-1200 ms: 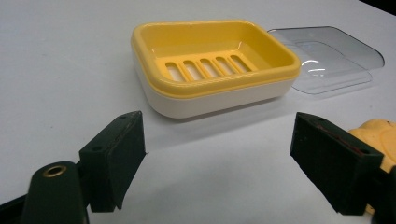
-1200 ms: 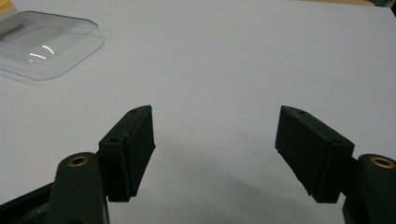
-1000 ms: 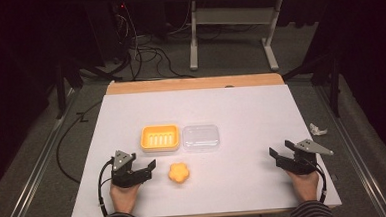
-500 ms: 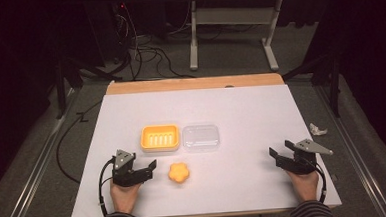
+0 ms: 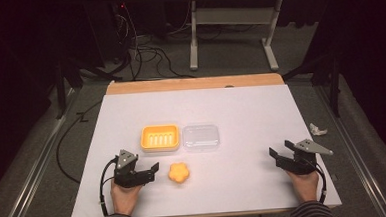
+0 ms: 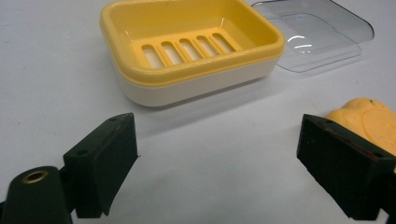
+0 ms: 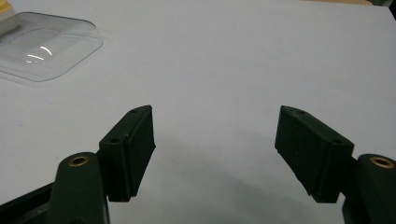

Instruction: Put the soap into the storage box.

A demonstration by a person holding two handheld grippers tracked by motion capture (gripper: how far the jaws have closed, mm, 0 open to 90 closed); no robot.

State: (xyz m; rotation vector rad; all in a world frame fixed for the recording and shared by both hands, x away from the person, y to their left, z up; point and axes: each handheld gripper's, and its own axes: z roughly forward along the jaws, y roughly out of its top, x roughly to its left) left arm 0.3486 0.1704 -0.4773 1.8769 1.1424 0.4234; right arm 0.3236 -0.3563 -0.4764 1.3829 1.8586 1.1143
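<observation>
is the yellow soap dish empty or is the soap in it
Empty. The soap dish shows only its bare slotted tray; the flower-shaped soap lies on the table in front of it.

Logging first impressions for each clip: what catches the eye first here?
The yellow soap dish near the middle of the white table, with a clear lid lying touching its right side. In front of them lies an orange flower-shaped soap, just right of the open left gripper.
</observation>
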